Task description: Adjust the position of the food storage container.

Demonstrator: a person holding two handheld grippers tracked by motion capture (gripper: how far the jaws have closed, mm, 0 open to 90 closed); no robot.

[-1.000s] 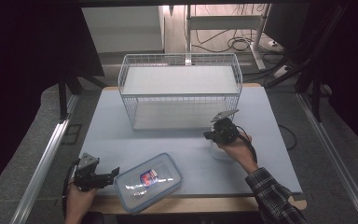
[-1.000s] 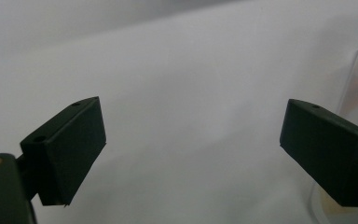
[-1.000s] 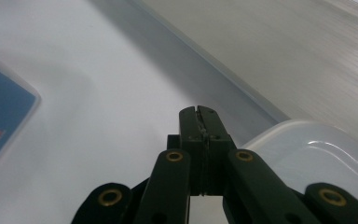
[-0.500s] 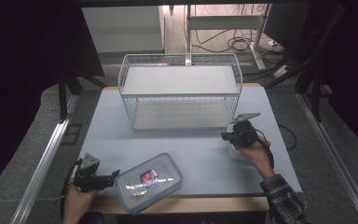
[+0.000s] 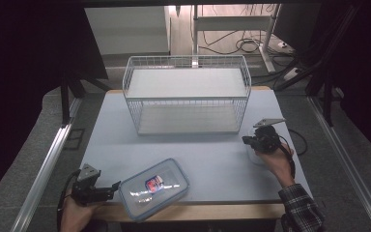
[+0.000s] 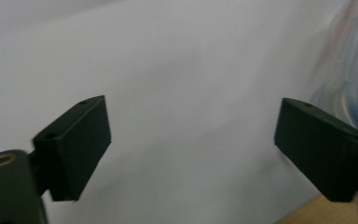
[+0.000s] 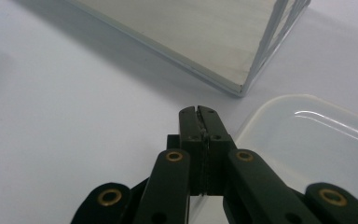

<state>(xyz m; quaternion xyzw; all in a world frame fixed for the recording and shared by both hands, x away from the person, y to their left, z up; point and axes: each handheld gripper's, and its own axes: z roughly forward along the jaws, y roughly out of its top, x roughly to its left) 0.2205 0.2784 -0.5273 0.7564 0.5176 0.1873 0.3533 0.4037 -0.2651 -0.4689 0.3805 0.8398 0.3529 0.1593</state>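
Note:
A clear lidded box with a blue rim and a red label (image 5: 153, 187) lies at the table's front edge. My left gripper (image 5: 115, 186) lies level just left of the box and points at its rim. In the left gripper view its jaws (image 6: 191, 140) stand wide apart with nothing between them, though they have just been closing a little; the box's blurred rim (image 6: 354, 88) is at the right. My right gripper (image 5: 247, 140) is at the table's right side, jaws shut (image 7: 198, 112). A translucent open tub (image 7: 317, 135) sits against it; I cannot tell whether its rim is pinched.
A white wire basket with two shelves (image 5: 186, 94) stands at the back middle of the pale table (image 5: 207, 154); its lower shelf corner (image 7: 235, 86) is just ahead of my right gripper. Metal rails run along both sides of the table.
My right hand has carried its gripper to the right, from the basket's front corner towards the table's right edge. The left hand and the lidded box have stayed put.

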